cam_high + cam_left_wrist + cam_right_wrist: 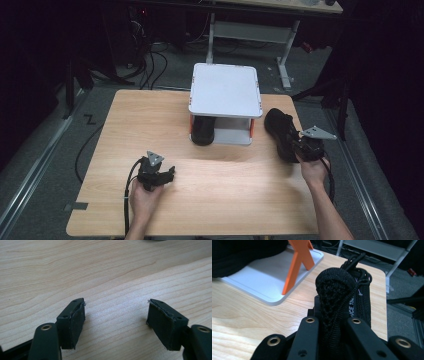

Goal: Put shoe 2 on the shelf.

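A pale wood-grain worktop [210, 200] stands in a dark room with cables on the grey floor. The left gripper [116, 315] hovers with jaws wide over bare wood. The right gripper [332, 327] pinches the knit heel of a black shoe [280, 127] at the worktop's right edge, beside a white two-tier shelf [225, 90] with orange supports. A dark object [202, 131] under the shelf is hard to identify.

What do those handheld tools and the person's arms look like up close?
Both the left tool and right tool are black, each topped by a grey three-cornered plate and trailing a black cable. Their jaws are flat black blocks with brass-coloured rivets. The forearms are bare, no sleeves showing.
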The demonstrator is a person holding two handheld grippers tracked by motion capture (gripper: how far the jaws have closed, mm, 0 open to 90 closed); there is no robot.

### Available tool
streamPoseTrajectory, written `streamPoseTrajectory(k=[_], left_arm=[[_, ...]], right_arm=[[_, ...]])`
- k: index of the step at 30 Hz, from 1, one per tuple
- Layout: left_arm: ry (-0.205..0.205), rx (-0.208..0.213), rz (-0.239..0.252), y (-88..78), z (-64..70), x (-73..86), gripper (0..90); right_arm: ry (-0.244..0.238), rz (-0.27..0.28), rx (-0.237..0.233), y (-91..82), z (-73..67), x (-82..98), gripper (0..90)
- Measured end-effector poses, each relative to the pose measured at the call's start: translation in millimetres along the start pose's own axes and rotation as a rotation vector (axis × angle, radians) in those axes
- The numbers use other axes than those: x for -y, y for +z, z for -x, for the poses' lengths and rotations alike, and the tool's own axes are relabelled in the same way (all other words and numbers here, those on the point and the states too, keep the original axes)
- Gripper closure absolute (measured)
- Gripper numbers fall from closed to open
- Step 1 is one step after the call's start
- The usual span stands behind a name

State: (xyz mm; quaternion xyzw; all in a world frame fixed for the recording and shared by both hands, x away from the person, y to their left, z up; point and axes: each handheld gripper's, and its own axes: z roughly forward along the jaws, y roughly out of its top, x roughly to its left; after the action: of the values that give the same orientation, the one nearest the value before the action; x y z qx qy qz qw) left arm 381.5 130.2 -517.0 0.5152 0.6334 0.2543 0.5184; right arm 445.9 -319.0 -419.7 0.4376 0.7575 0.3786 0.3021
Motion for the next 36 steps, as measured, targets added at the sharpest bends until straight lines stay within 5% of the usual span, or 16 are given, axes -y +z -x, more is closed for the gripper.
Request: streamPoseTrajectory(k=[15, 28, 36], left_arm=[[0.0, 0.001, 0.0, 0.0, 0.0, 0.0, 30.8], [0.0, 0.0, 0.0, 0.0, 0.1, 0.0, 30.7], [0.0, -0.001, 0.001, 0.1, 0.2, 0.1, 30.7]], right_arm=[[-0.053, 0.063, -0.031, -40.6, -21.6, -1.9, 85.3], [-0.084, 0.07, -0.068, -77.4, -39.5, 17.2, 85.3], [-0.12, 0.082, -0.124, -96.2, -62.0, 25.1, 85.3]])
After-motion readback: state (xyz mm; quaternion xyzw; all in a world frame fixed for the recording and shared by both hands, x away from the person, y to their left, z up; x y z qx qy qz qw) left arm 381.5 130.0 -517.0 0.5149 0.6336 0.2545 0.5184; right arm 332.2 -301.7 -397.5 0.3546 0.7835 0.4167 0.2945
